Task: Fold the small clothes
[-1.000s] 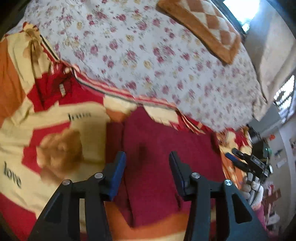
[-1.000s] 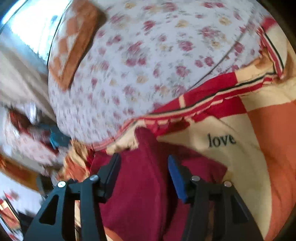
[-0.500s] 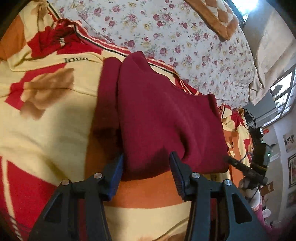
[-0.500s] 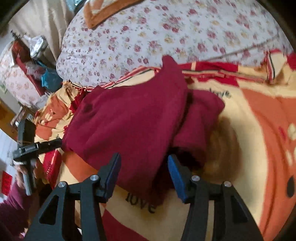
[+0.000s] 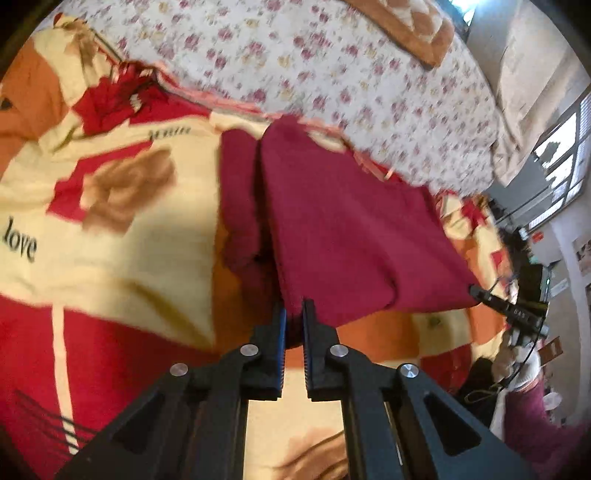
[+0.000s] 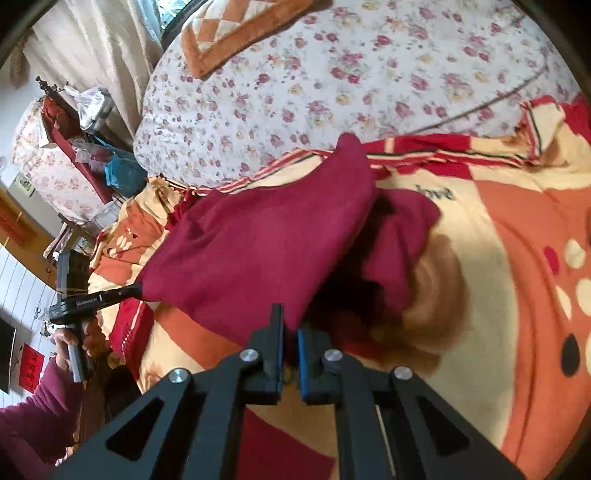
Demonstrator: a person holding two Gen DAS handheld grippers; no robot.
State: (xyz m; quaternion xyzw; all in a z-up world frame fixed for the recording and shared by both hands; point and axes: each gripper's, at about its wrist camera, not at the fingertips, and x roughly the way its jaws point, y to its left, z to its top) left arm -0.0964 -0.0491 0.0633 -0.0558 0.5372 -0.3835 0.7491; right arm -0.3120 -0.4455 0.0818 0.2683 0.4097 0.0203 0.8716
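Observation:
A dark red garment [image 5: 343, 229] lies on the patterned blanket, its near edge lifted; it also shows in the right wrist view [image 6: 258, 254]. My left gripper [image 5: 293, 314] is shut on the garment's near edge by one corner. My right gripper [image 6: 290, 325] is shut on the near edge at the other corner. In each view the other gripper pinches the far corner: the right one [image 5: 480, 293] and the left one [image 6: 129, 291]. A folded flap [image 5: 238, 206] of the garment lies beside the main panel.
The red, cream and orange blanket [image 5: 110, 236] with "love" printed on it covers the bed. A floral quilt [image 5: 332, 74] lies behind it, with an orange checked pillow [image 6: 236, 29] on top. Cluttered furniture [image 6: 74, 129] stands beside the bed.
Both grippers were open over the garment, drew back to its near edge, and have now closed on it. The near edge is lifted off the blanket.

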